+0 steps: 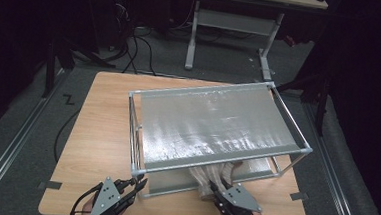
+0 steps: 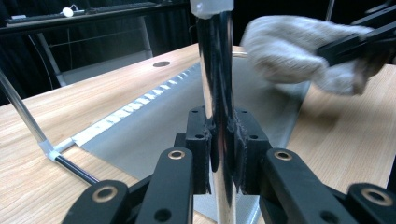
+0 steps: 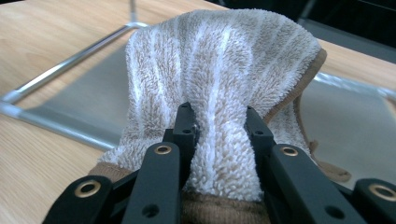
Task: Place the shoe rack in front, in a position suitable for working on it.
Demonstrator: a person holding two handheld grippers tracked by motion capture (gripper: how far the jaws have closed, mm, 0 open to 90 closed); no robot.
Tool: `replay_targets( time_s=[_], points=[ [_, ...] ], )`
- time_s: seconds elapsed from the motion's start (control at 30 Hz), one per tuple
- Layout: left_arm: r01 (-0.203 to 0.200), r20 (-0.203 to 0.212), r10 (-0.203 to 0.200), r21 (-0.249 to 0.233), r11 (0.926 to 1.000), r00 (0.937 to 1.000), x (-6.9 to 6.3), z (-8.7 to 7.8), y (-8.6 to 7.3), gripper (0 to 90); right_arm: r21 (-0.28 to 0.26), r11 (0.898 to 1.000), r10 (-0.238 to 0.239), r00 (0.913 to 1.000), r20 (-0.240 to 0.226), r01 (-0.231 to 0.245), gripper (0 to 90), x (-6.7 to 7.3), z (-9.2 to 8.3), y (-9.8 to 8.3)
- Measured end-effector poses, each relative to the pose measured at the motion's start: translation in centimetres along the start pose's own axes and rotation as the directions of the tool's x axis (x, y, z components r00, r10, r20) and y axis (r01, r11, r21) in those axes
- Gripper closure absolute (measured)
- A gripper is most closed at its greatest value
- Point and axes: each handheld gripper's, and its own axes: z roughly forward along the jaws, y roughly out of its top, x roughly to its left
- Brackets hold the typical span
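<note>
Beige-and-white striped towel [image 3: 219, 88], silver-grey rack [image 1: 217, 121], black hand-held gripper jaws, light wood table [image 1: 102, 127]

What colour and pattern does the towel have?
The towel has beige and white stripes with a brown edge; the right gripper view shows it best.

Both tools clamped — left tool [image 1: 134, 186], right tool [image 1: 215, 188].

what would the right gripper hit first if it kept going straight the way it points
Past the striped towel it already clamps, the right gripper points under the rack's top shelf; probably the grey lower shelf comes first, though depth is unclear.
</note>
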Motion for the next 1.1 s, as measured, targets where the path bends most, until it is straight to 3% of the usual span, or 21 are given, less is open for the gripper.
replay_targets(
  time_s=[0.27, 0.4, 0.57, 0.83, 1.1],
  points=[
    [-0.005, -0.003, 0.005, 0.003, 1.0000, 1.0000, 0.0, 0.0, 0.0, 78.4, 0.005, 0.998, 0.056, 0.9947, 0.086, -0.056, 72.6, -2.7, -3.6, -2.3],
    [-0.006, -0.004, 0.006, 0.004, 1.0000, 1.0000, 0.0, 0.0, 0.0, 78.4, -0.018, 0.996, 0.094, 0.9860, 0.138, -0.093, 72.7, -3.7, -5.4, -3.0],
    [-0.006, -0.005, 0.006, 0.004, 1.0000, 1.0000, 0.0, 0.0, 0.0, 78.4, -0.050, 0.993, 0.112, 0.9766, 0.184, -0.105, 72.7, -4.5, -7.2, -3.4],
    [-0.006, -0.005, 0.006, 0.003, 1.0000, 1.0000, 0.0, 0.0, 0.0, 78.5, -0.135, 0.985, 0.143, 0.9555, 0.258, -0.111, 72.8, -5.5, -9.8, -3.1],
    [-0.004, -0.005, 0.004, 0.000, 1.0000, 1.0000, 0.0, 0.0, 0.0, 78.5, -0.242, 0.967, 0.154, 0.9447, 0.289, -0.084, 72.8, -5.7, -12.0, -1.6]
  ],
)
